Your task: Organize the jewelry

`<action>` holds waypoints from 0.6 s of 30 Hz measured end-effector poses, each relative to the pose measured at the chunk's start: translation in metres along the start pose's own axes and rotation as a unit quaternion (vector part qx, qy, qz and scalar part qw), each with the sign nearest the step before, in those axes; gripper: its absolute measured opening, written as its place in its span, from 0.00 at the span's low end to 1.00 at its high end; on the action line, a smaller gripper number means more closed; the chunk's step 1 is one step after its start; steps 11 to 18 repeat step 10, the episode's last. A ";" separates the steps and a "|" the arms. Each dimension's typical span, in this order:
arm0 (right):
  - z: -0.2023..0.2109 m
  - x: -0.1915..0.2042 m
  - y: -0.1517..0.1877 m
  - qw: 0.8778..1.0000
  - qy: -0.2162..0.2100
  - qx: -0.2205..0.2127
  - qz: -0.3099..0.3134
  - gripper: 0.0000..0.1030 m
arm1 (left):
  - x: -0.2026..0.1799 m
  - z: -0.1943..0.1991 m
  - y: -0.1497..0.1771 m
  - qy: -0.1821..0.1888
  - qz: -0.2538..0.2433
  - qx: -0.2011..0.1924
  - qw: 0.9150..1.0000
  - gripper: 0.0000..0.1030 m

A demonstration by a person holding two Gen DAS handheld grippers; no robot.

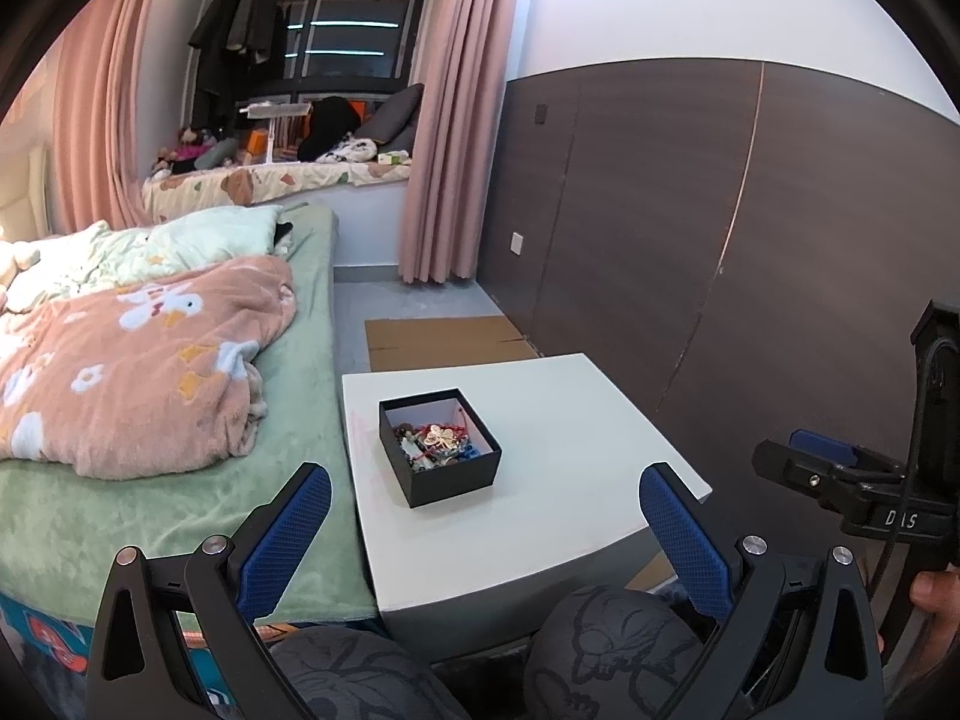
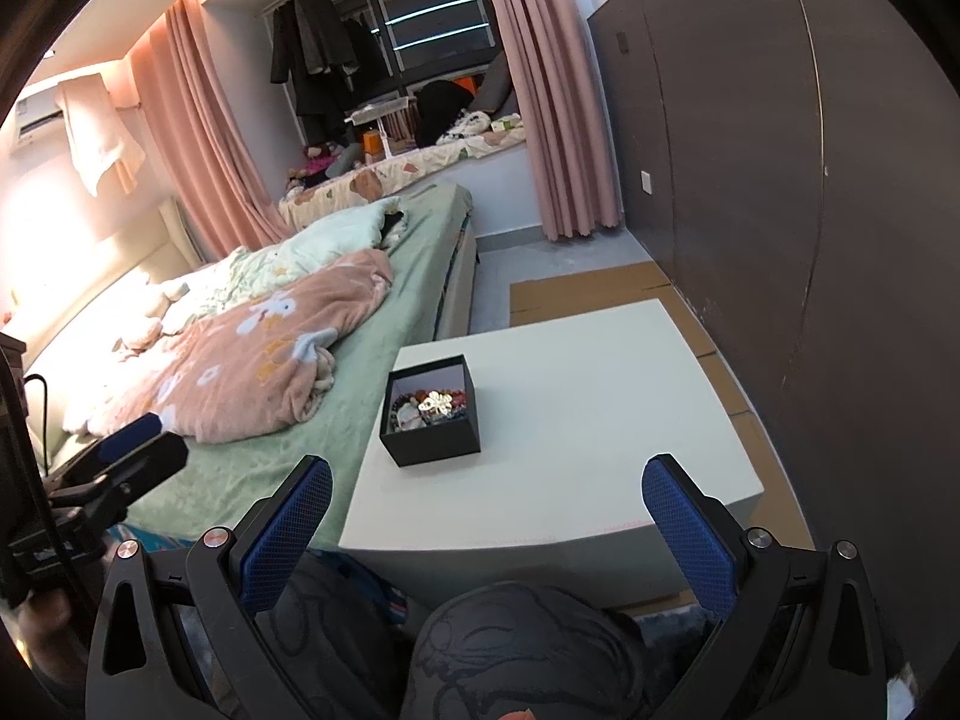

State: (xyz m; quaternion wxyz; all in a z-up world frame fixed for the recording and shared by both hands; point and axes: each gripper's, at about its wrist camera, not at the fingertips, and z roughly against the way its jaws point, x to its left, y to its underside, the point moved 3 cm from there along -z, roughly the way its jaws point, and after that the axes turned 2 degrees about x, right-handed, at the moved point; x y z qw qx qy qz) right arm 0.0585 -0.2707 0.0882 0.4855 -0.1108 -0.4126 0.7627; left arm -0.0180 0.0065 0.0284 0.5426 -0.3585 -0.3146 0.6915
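Note:
A small open black box (image 1: 439, 447) stands on a low white table (image 1: 558, 438). It holds a tangle of jewelry (image 1: 438, 447): beads, red cord and a gold flower-shaped piece. The box also shows in the right wrist view (image 2: 431, 411) with the jewelry (image 2: 431, 407) inside, on the table (image 2: 588, 408). My left gripper (image 1: 486, 498) is open and empty, held back from the table's near edge. My right gripper (image 2: 487, 489) is open and empty, also short of the box. The right gripper shows at the right edge of the left wrist view (image 1: 840, 474).
A bed (image 1: 168, 420) with a green sheet and a pink blanket (image 1: 138, 366) touches the table's left side. A dark wood wall panel (image 1: 750, 228) runs along the right. Flat cardboard (image 1: 444, 339) lies on the floor behind the table. My knees (image 1: 612, 654) are below the grippers.

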 end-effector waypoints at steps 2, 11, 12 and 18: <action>-0.004 0.000 0.001 1.000 0.004 0.002 0.000 1.00 | 0.003 -0.003 0.000 -0.003 0.001 0.002 1.000 0.99; -0.023 0.003 -0.003 0.999 0.031 -0.006 0.009 1.00 | 0.014 -0.017 -0.001 -0.016 0.002 0.011 1.000 1.00; -0.023 0.003 -0.003 0.999 0.031 -0.006 0.009 1.00 | 0.014 -0.017 -0.001 -0.016 0.002 0.011 1.000 1.00; -0.023 0.003 -0.003 0.999 0.031 -0.006 0.009 1.00 | 0.014 -0.017 -0.001 -0.016 0.002 0.011 1.000 1.00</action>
